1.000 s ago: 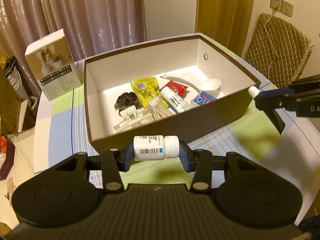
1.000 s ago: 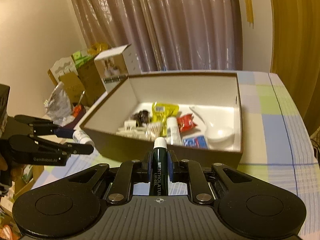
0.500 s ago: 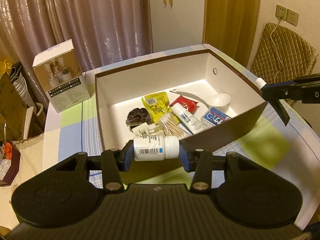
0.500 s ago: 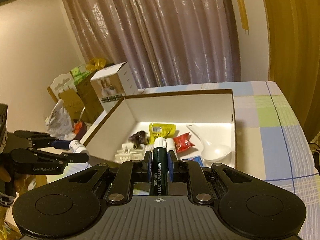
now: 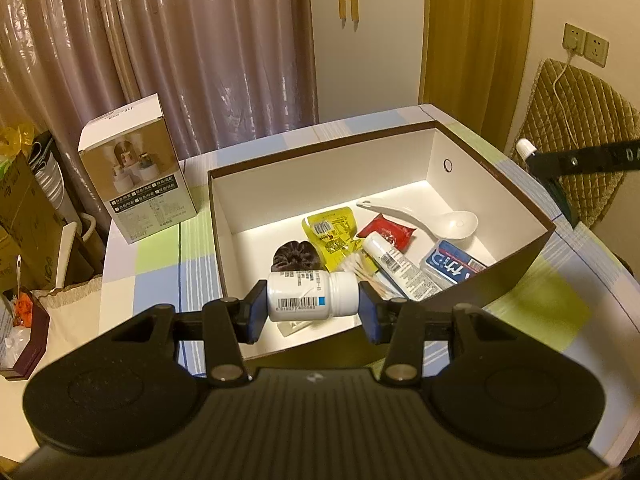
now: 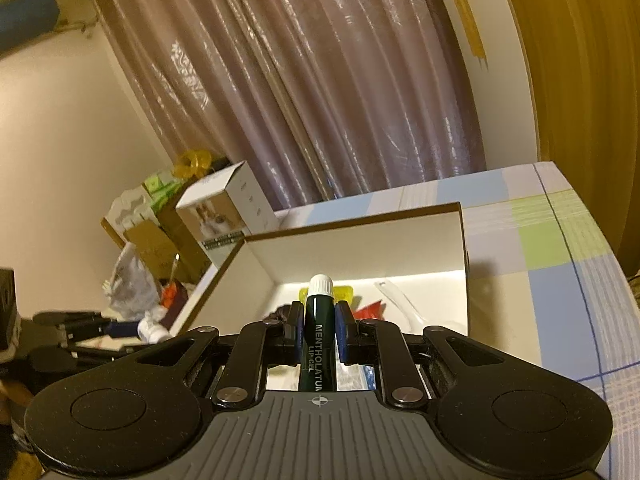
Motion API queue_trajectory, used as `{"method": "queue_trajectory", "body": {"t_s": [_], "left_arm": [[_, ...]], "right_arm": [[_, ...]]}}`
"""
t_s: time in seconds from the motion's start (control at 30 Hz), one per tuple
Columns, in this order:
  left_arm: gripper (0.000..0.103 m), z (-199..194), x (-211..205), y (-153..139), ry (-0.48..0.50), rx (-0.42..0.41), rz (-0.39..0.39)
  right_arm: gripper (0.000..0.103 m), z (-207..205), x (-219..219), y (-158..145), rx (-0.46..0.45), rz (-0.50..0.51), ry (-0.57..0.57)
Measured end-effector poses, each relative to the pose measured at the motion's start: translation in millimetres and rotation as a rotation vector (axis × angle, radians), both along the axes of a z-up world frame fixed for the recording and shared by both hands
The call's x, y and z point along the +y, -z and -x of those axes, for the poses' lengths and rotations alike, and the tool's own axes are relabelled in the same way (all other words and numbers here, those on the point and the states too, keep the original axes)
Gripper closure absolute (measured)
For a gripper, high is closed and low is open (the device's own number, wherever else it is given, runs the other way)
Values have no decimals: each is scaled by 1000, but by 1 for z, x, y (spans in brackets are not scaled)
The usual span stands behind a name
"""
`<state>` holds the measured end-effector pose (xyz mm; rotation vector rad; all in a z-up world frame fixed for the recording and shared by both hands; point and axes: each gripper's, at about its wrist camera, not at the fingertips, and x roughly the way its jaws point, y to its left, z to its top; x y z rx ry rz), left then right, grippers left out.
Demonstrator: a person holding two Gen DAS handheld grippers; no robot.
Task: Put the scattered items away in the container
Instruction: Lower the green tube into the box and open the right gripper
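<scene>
My left gripper (image 5: pixel 312 306) is shut on a white pill bottle (image 5: pixel 308 296) lying sideways between its blue pads, above the near wall of the brown box (image 5: pixel 520 196). Inside the white-lined box lie a yellow sachet (image 5: pixel 330 230), a red packet (image 5: pixel 386 230), a white spoon (image 5: pixel 448 222), a tube (image 5: pixel 400 268), a blue-and-white pack (image 5: pixel 452 266), a dark scrunchie (image 5: pixel 294 256) and cotton swabs. My right gripper (image 6: pixel 319 332) is shut on a dark green lip gel tube (image 6: pixel 319 340) with a white cap, over the box's near edge (image 6: pixel 352 224). It shows at the right edge of the left wrist view, right gripper (image 5: pixel 560 162).
A tall carton (image 5: pixel 136 172) stands on the checked tablecloth (image 5: pixel 160 256) left of the box. Bags and cardboard boxes (image 5: pixel 24 216) crowd the floor at the left. A quilted chair back (image 5: pixel 576 120) stands at the right, and curtains hang behind the table.
Both grippers have risen and moved forward over the box, so its floor shows beyond the held items. The right wrist view has rolled and tilts now. Both grips are unchanged.
</scene>
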<state>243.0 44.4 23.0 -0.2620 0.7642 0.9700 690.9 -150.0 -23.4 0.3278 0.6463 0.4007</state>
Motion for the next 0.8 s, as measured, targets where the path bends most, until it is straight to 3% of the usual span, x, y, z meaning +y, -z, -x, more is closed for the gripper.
{"method": "queue_trajectory", "body": {"t_s": [0.27, 0.8], "left_arm": [[61, -8, 12, -4, -3, -6, -12], [61, -26, 45, 2, -12, 12, -14]], "right_arm": [[85, -32, -6, 2, 13, 2, 4], [85, -65, 16, 57, 73, 330, -124]]}}
